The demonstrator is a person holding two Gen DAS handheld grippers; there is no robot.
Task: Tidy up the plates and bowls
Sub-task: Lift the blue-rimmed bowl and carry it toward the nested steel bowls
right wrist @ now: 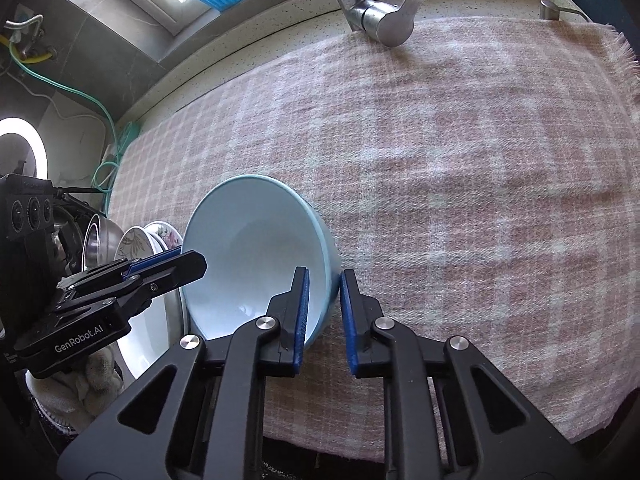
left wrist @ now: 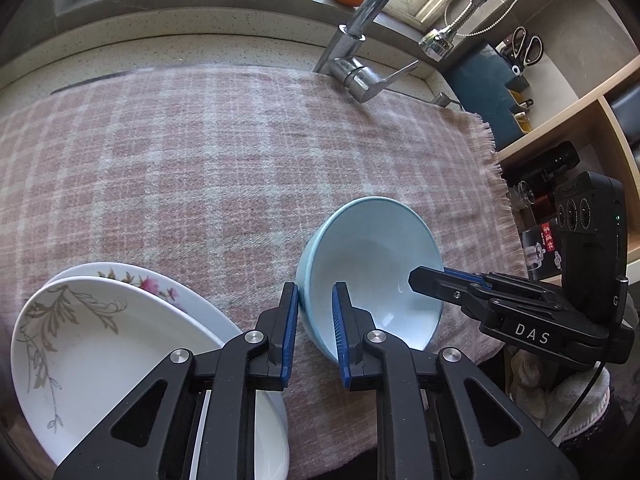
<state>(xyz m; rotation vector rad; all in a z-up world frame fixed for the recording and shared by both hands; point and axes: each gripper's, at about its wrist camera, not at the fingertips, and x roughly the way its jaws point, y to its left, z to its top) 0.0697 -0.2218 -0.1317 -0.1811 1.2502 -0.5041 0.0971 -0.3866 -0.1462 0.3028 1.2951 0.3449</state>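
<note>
Both grippers pinch the blue bowl [left wrist: 368, 272] by opposite walls: left gripper [left wrist: 316, 300] on its left wall, right gripper [right wrist: 324, 292] on its right wall. The bowl sits tilted on the pink plaid cloth [left wrist: 200, 160] near the front edge, just right of the stacked plates [left wrist: 100, 352], with the faucet [left wrist: 360, 68] behind.
</note>
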